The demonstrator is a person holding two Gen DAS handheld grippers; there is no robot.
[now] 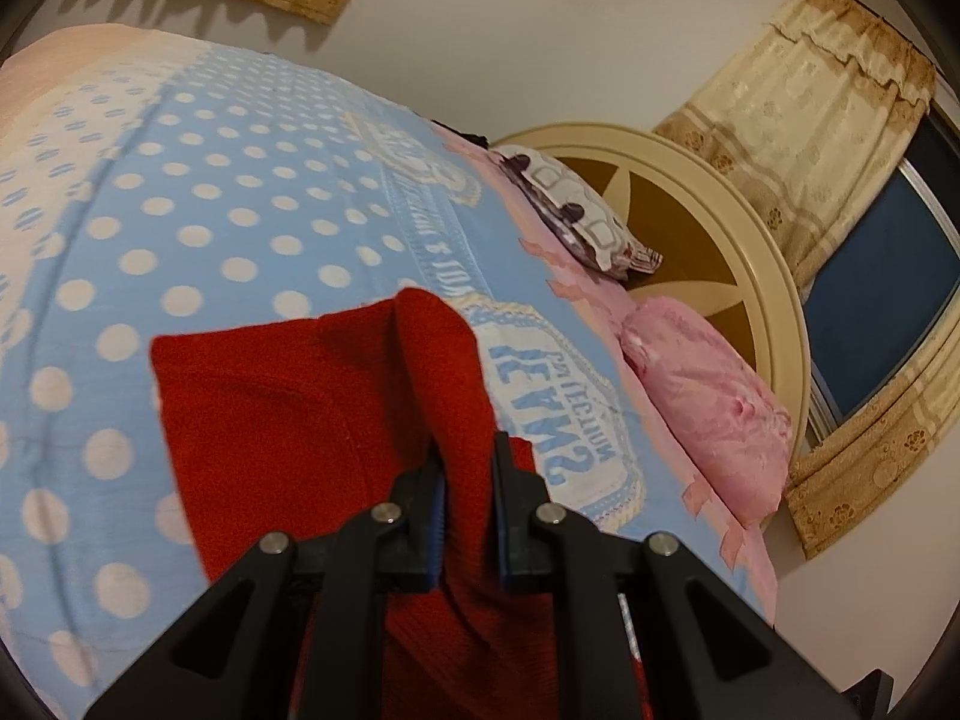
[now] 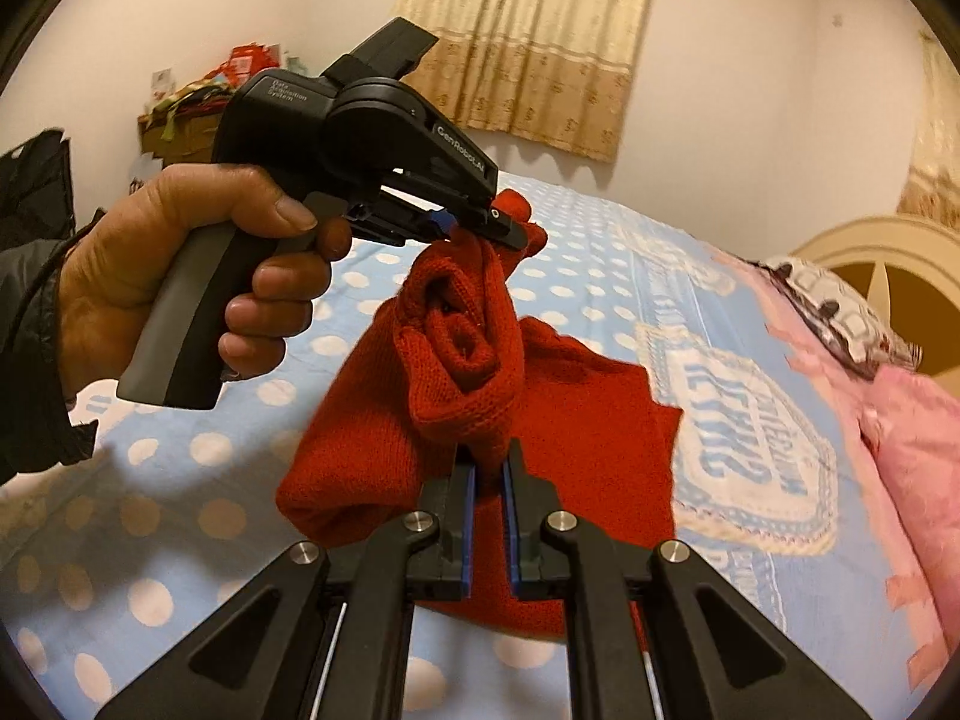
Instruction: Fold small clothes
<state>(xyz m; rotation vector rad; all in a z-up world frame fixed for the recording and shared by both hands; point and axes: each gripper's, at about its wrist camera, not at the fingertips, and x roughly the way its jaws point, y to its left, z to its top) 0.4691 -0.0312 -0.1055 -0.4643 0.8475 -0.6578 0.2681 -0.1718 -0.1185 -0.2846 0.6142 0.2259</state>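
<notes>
Both tongs grip the red sweater (image 2: pixel 480 360): left tongs (image 2: pixel 489 228) at upper centre, right tongs (image 2: pixel 489 468) at lower centre, above the dotted bedspread (image 2: pixel 600 276).

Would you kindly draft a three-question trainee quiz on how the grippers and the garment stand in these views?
1. True or false: both grippers grip the red knitted garment.
2. What lies under the garment? A) wooden floor B) blue polka-dot bedspread C) glass table
3. Fill in: near the headboard lies a ____ pillow, beside a patterned one.

Key:
1. True: the left gripper and right gripper each pinch a fold.
2. B
3. pink
</notes>
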